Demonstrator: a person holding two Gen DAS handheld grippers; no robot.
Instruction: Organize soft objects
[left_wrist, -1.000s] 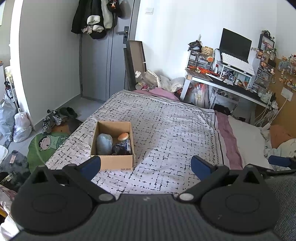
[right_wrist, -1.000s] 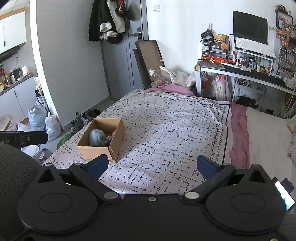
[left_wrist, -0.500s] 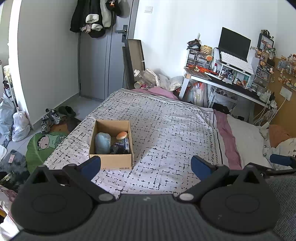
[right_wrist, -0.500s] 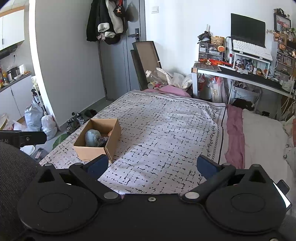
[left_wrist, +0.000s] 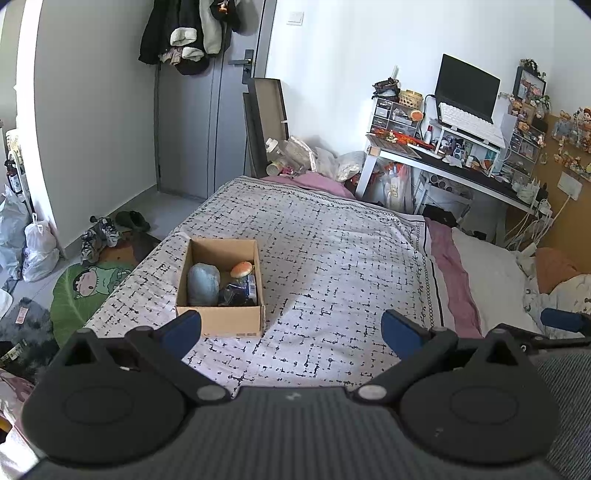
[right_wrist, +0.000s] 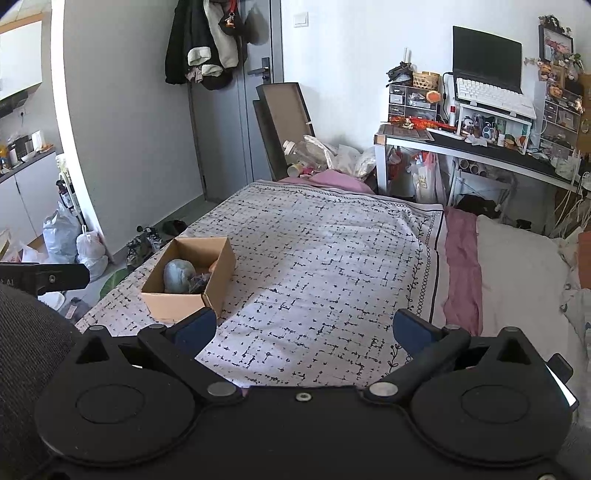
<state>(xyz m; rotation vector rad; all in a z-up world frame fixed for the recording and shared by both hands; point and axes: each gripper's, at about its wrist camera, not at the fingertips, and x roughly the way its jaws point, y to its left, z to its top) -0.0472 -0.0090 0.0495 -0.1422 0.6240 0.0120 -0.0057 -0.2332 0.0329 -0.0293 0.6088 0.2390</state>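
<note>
An open cardboard box (left_wrist: 232, 323) (right_wrist: 173, 304) sits on the patterned bedspread (left_wrist: 332, 258) (right_wrist: 314, 266) near the bed's left edge. Inside lie a grey-blue soft lump (left_wrist: 202, 283) (right_wrist: 178, 275), an orange-capped mushroom toy (left_wrist: 242, 269) and a dark wrapped item (left_wrist: 236, 295). My left gripper (left_wrist: 291, 330) hangs open above the bed's near end, just right of the box, holding nothing. My right gripper (right_wrist: 304, 332) is also open and empty, further right of the box. The left gripper's finger (right_wrist: 55, 277) shows at the right wrist view's left edge.
Pink sheet and white pillow (left_wrist: 491, 273) lie along the bed's right side. A cluttered desk (left_wrist: 454, 166) with a monitor stands at the back right. Shoes (left_wrist: 103, 232), bags (left_wrist: 37, 251) and a green mat (left_wrist: 85, 291) cover the floor left of the bed. A grey door (left_wrist: 199, 129) is behind.
Both grippers have pulled back and risen slightly, so the box appears a little farther and more to the left. Both stay open and empty.
</note>
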